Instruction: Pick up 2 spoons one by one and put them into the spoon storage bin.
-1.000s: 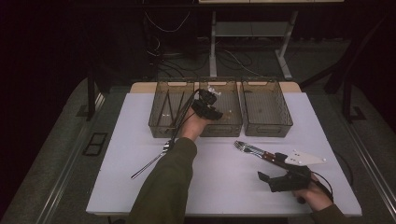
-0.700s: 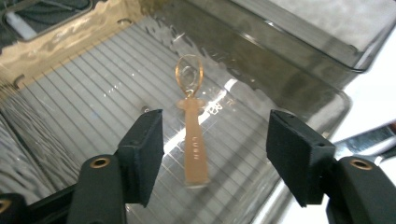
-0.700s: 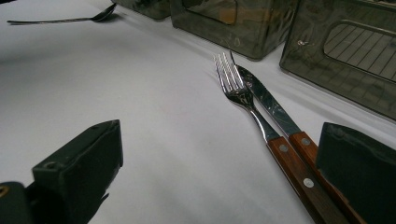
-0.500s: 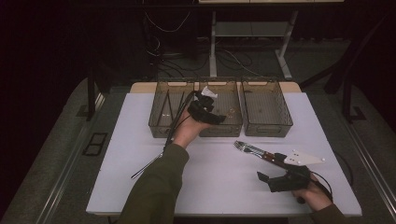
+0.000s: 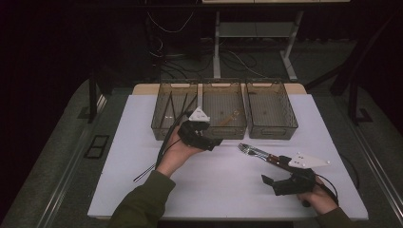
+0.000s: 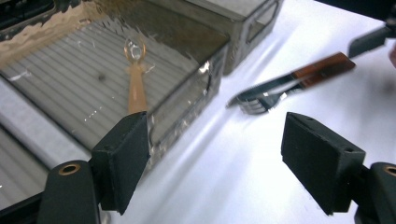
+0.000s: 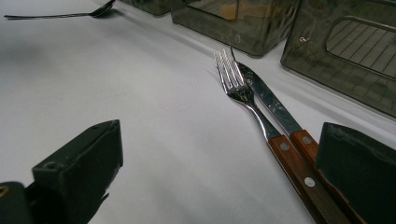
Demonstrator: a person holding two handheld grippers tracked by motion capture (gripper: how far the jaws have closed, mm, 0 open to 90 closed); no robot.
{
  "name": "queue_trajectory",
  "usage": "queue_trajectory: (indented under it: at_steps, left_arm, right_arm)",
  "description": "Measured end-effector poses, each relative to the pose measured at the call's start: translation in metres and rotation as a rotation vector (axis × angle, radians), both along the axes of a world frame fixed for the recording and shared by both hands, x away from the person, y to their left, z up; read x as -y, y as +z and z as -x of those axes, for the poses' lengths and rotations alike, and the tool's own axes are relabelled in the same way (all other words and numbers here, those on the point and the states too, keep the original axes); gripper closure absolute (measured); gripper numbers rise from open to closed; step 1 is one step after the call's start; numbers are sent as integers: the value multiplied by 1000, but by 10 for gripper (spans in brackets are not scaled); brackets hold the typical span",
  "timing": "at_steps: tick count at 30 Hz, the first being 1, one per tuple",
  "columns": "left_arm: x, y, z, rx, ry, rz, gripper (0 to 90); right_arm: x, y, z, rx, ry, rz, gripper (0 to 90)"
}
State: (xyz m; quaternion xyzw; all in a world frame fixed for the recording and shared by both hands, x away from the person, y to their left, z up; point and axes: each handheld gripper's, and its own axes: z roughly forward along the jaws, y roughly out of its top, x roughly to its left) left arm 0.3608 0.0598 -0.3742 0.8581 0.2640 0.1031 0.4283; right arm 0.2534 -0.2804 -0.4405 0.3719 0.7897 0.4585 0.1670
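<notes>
- My left gripper [image 5: 216,142] hangs just in front of the middle bin [image 5: 223,124], jaws spread wide with nothing between them; they have just been opening.
- A wooden spoon [image 6: 135,77] lies inside that middle bin, near its front wall.
- My right gripper [image 5: 270,183] rests low at the near right of the white surface [image 5: 214,190], jaws apart and empty.
- A fork [image 7: 243,95] and a knife [image 7: 273,109] with wooden handles lie side by side, touching, just ahead of my right gripper.
- A dark spoon [image 7: 60,14] lies on the surface at the left.
</notes>
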Motion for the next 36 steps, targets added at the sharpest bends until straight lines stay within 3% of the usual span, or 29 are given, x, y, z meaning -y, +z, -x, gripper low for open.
queue_trajectory:
  at_steps: [6, 8, 11, 16, 18, 26, 30, 36]
  left_arm:
    - [-30, -14, 24, 8, 24, 4, 256]
    - [-40, -17, 30, 17, 38, -13, 271]
    - [-57, -21, 36, 21, 58, -2, 346]
    - [-82, -26, 38, 13, 96, -7, 554]
    - [-92, -29, 36, 15, 115, -30, 610]
    - [-125, -40, 24, -12, 225, -48, 893]
    - [-134, -49, 12, -16, 287, -64, 895]
    - [-138, -64, -3, -54, 308, -99, 895]
  right_arm:
    - [1, 0, 0, -5, -6, -3, 11]
    - [0, 0, 0, -3, -9, -3, 11]
    - [0, 0, 0, -2, -7, 3, 11]
    - [0, 0, 0, -6, -9, 3, 11]
    - [1, 0, 0, -5, -8, 4, 11]
    - [0, 0, 0, -4, -7, 4, 11]
    - [0, 0, 0, -7, -2, 8, 11]
    - [-1, 0, 0, -6, -2, 11, 11]
